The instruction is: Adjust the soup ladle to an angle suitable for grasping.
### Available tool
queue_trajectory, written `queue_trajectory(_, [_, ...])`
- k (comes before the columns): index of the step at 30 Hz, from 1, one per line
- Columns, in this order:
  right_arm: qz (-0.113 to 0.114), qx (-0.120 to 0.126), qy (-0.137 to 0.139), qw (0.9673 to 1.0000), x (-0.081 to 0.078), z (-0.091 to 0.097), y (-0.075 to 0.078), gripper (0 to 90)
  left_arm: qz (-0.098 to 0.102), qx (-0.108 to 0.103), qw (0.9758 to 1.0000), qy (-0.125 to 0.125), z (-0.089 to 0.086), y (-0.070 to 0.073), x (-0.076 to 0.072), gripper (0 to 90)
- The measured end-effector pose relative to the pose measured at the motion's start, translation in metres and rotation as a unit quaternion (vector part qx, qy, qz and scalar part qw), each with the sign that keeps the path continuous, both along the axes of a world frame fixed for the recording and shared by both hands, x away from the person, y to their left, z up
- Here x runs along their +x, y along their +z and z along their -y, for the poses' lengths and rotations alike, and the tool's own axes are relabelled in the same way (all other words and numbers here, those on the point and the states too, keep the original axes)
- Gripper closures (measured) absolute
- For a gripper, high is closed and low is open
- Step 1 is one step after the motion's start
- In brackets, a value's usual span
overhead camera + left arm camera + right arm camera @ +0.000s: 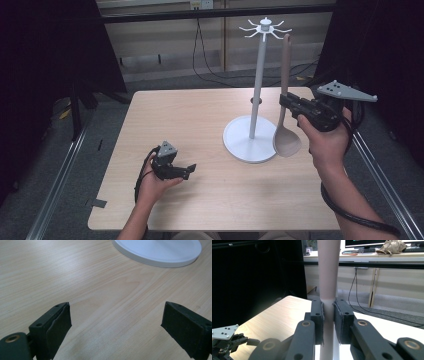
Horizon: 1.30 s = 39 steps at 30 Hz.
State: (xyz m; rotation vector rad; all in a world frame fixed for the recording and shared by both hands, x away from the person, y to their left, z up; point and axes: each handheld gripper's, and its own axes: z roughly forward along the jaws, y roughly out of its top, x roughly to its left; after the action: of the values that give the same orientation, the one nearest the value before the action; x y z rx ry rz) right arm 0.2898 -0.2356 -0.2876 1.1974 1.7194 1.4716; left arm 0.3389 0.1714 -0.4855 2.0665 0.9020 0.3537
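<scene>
The left gripper [189, 170] rests low over the near left part of the wooden surface [200, 120], held in the person's left hand [152, 185]. Its jaws stand wide apart with nothing between them; in the left gripper view only bare wood lies in the gap, and the rim of the white round base [160, 255] sits ahead of it and to its right, well apart.

That base carries a thin white pole [257, 85] topped by a ring of small hooks [265, 27]; the stand is between the two grippers, nearer the right one.

The right gripper [286, 101] is raised above the surface in the person's right hand [325, 140], pointing toward the stand. Its jaws are clamped on the handle of a brown spoon [286, 120], pads pressing it from both sides, as the right gripper view shows on the handle [327, 277]. The spoon hangs upright: its handle rises above the gripper to near the hooks, and its bowl hangs below the gripper, just beside the base's edge. Whether the bowl touches the surface cannot be told.
</scene>
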Motion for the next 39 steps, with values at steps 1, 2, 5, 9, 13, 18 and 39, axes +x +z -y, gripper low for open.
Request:
queue_trajectory(1, [-0.001,0.000,0.000,1.0000,0.001,0.000,0.000,78.5,0.000,0.000,1.0000,0.000,0.000,0.000,0.000,8.6])
queue_trajectory(2, [-0.003,0.000,-0.002,1.0000,0.001,-0.001,0.000,78.5,-0.001,-0.001,1.0000,0.001,0.000,0.000,0.000,8.6])
queue_trajectory(5, [-0.002,-0.002,-0.002,1.0000,0.003,-0.001,-0.001,78.5,0.000,0.000,1.0000,0.001,-0.001,0.000,0.000,8.6])
queue_trajectory(9, [-0.007,-0.004,-0.003,1.0000,0.005,-0.002,-0.002,78.5,0.000,0.000,1.0000,0.002,-0.001,0.000,0.000,8.7])
queue_trajectory(13, [-0.006,-0.004,-0.003,1.0000,0.008,-0.003,-0.003,78.5,0.002,0.001,1.0000,0.001,-0.001,0.001,0.001,8.7])
queue_trajectory(18, [-0.010,-0.005,-0.001,0.9999,0.011,-0.005,-0.004,78.5,0.001,0.000,1.0000,0.004,-0.002,0.001,0.001,8.8])
queue_trajectory(39, [-0.012,-0.002,0.000,0.9999,0.023,-0.012,-0.007,78.4,0.002,0.000,1.0000,0.003,-0.003,0.001,0.001,8.9])
